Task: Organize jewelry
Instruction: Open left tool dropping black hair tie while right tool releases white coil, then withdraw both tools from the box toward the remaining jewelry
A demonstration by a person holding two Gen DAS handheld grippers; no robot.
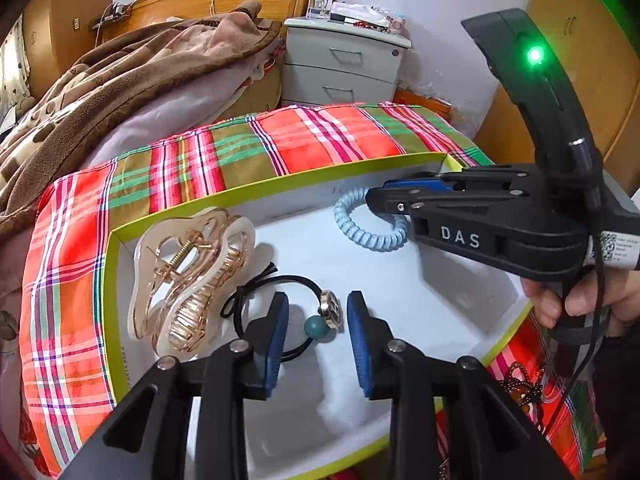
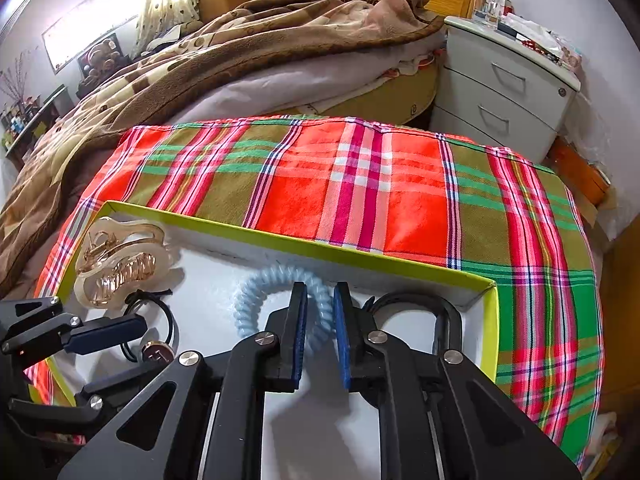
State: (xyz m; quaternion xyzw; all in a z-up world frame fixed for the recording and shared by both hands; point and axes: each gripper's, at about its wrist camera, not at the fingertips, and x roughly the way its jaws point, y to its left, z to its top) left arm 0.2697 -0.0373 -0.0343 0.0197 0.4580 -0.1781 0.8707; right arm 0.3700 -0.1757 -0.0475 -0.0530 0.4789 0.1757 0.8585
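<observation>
Inside tray (image 1: 256, 196), hair clip (image 1: 192, 280) teeth toward camera, left gripper (image 1: 318, 340) and right gripper (image 2: 320, 336) jaws released.

Count of things in and around the one shallow box (image 1: 256, 194)

Inside the box lie three hair pieces: one clear amber claw clip (image 1: 188, 280) at about nine o'clock, one black elastic hair tie (image 1: 280, 304) carrying one teal bead and one round metal charm at six o'clock, and one pale blue spiral hair tie (image 1: 360, 228) at two o'clock. One dark beaded piece (image 1: 520, 388) lies outside the box at four o'clock. Under the box is one plaid cloth (image 2: 360, 184). Two tools are in view: one left tool (image 1: 318, 340), one right tool (image 2: 320, 332). At twelve o'clock stand one bed with one brown blanket (image 1: 120, 72) and one nightstand (image 1: 344, 64) with two drawers.
</observation>
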